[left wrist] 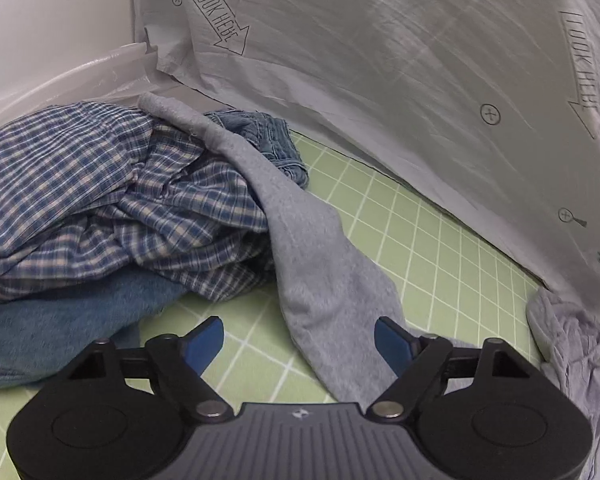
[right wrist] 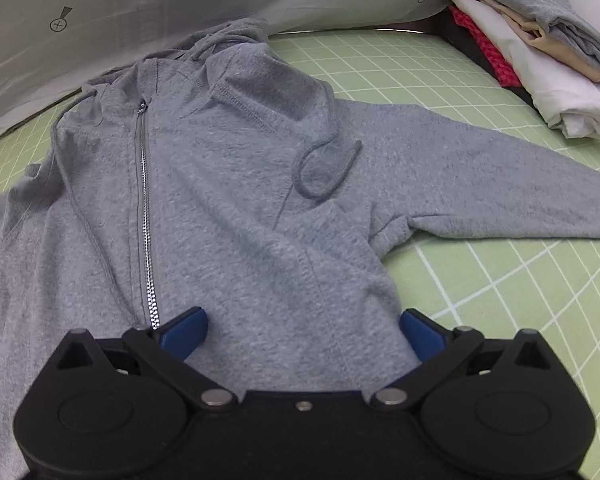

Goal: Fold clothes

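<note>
On my left wrist view, the left gripper (left wrist: 299, 336) stands apart, gripping nothing, over the grey sleeve (left wrist: 320, 264), with an unfolded pile (left wrist: 100, 200) waiting ahead-left. On the right view, the right gripper (right wrist: 302, 330) spreads wide over the flat grey hoodie (right wrist: 228, 184), unfolded; a folded stack (right wrist: 540, 68) sits far ahead-right.

Grey hoodie (right wrist: 228, 184), green gridded mat (right wrist: 500, 272), blue-white checked shirt (left wrist: 100, 184)
</note>
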`<action>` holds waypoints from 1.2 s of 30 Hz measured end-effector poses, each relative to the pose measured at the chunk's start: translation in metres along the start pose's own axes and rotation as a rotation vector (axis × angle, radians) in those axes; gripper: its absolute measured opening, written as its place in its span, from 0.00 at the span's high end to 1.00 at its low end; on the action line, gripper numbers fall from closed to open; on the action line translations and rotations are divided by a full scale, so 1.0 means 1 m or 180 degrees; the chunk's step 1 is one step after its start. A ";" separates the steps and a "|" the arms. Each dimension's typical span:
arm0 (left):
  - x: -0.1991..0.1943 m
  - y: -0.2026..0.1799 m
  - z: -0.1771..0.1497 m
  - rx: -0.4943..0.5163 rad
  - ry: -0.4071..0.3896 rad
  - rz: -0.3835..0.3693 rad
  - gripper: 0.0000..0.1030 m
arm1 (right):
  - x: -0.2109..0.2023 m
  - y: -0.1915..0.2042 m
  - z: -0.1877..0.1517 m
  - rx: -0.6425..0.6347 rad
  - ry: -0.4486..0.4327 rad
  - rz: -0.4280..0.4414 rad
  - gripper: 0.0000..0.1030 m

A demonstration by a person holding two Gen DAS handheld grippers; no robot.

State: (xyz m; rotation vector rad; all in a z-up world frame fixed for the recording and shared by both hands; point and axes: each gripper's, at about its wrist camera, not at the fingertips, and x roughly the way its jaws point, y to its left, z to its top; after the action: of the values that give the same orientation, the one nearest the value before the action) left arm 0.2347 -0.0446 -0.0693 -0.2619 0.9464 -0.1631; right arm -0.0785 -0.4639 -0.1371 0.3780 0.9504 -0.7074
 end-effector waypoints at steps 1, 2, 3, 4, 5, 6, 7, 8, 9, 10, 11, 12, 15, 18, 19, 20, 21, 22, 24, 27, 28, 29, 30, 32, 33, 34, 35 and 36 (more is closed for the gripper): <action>0.010 0.002 0.004 -0.0027 0.0000 0.0007 0.33 | 0.001 0.000 0.001 0.0011 -0.0015 0.0008 0.00; 0.015 0.003 0.007 -0.0069 -0.0004 0.0033 0.41 | 0.002 0.001 0.002 0.0029 -0.0032 0.0003 0.00; 0.021 0.005 0.009 -0.0113 -0.0008 0.0061 0.45 | 0.003 0.002 0.003 0.0048 -0.0048 -0.0005 0.00; 0.026 0.006 0.012 -0.0156 -0.0012 0.0089 0.54 | 0.004 0.003 0.004 0.0070 -0.0056 -0.0018 0.00; 0.028 0.007 0.012 -0.0197 -0.0022 0.0083 0.70 | 0.005 0.004 0.005 0.0085 -0.0056 -0.0024 0.00; 0.029 0.008 0.011 -0.0237 -0.0032 0.0072 0.82 | 0.006 0.005 0.006 0.0100 -0.0056 -0.0031 0.00; 0.029 0.009 0.009 -0.0263 -0.0037 0.0051 0.95 | 0.007 0.006 0.008 0.0112 -0.0059 -0.0036 0.00; 0.027 0.010 0.006 -0.0261 -0.0068 0.0039 0.95 | 0.007 0.006 0.008 0.0111 -0.0071 -0.0036 0.00; 0.025 0.010 0.003 -0.0256 -0.0102 0.0028 0.96 | 0.008 0.007 0.008 0.0111 -0.0084 -0.0036 0.00; 0.020 0.009 -0.002 -0.0212 -0.0133 0.0027 0.97 | 0.008 0.007 0.008 0.0116 -0.0101 -0.0037 0.00; 0.015 0.008 -0.006 -0.0163 -0.0163 0.0026 0.97 | 0.007 0.007 0.007 0.0117 -0.0119 -0.0036 0.00; 0.009 0.007 -0.011 -0.0127 -0.0199 0.0043 0.97 | 0.007 0.007 0.005 0.0114 -0.0141 -0.0035 0.00; -0.017 0.005 -0.032 -0.0077 -0.0226 0.0084 1.00 | 0.006 0.007 0.003 0.0105 -0.0190 -0.0028 0.00; -0.036 0.001 -0.061 -0.0045 -0.0131 0.0020 1.00 | 0.005 0.006 0.001 0.0083 -0.0225 -0.0008 0.00; -0.041 -0.002 -0.072 -0.0008 -0.0064 -0.0008 1.00 | 0.004 0.006 -0.001 0.0071 -0.0243 0.0004 0.00; -0.046 -0.004 -0.083 0.0031 0.0006 -0.0036 1.00 | 0.004 0.005 -0.002 0.0059 -0.0261 0.0015 0.00; -0.049 -0.006 -0.093 0.0029 0.0076 -0.0042 1.00 | 0.003 0.005 -0.003 0.0048 -0.0277 0.0026 0.00; -0.053 -0.007 -0.102 0.0022 0.0146 -0.0045 1.00 | 0.003 0.005 -0.004 0.0036 -0.0286 0.0037 0.00; -0.056 -0.003 -0.108 -0.0094 0.0213 -0.0018 0.97 | 0.002 0.005 -0.005 0.0013 -0.0296 0.0057 0.00; -0.061 -0.001 -0.099 -0.0111 0.0135 0.0063 0.61 | 0.001 0.006 -0.006 -0.0014 -0.0280 0.0076 0.00; -0.061 -0.003 -0.093 -0.0075 0.0074 0.0096 0.43 | 0.002 0.006 -0.005 -0.0015 -0.0271 0.0077 0.00; -0.060 -0.004 -0.087 -0.0032 0.0013 0.0133 0.25 | 0.002 0.006 -0.005 -0.0015 -0.0263 0.0078 0.00; -0.059 -0.006 -0.080 0.0006 -0.0055 0.0171 0.19 | 0.002 0.006 -0.005 -0.0012 -0.0262 0.0077 0.00; -0.053 -0.008 -0.066 0.0069 -0.0178 0.0196 0.07 | 0.002 0.006 -0.005 -0.0002 -0.0277 0.0069 0.00; -0.048 -0.007 -0.059 0.0081 -0.0180 0.0197 0.06 | 0.002 0.007 -0.006 0.0014 -0.0291 0.0057 0.00; -0.042 -0.007 -0.052 0.0090 -0.0175 0.0198 0.04 | 0.002 0.008 -0.006 0.0030 -0.0305 0.0044 0.00; -0.036 -0.006 -0.046 0.0089 -0.0157 0.0194 0.03 | 0.002 0.008 -0.007 0.0045 -0.0319 0.0032 0.00; -0.029 -0.006 -0.039 0.0080 -0.0150 0.0186 0.03 | 0.002 0.009 -0.007 0.0062 -0.0333 0.0019 0.00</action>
State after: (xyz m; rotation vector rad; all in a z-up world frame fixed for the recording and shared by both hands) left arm 0.1862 -0.0487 -0.0667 -0.2140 0.9039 -0.1146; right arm -0.0756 -0.4545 -0.1429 0.3573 0.8437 -0.7247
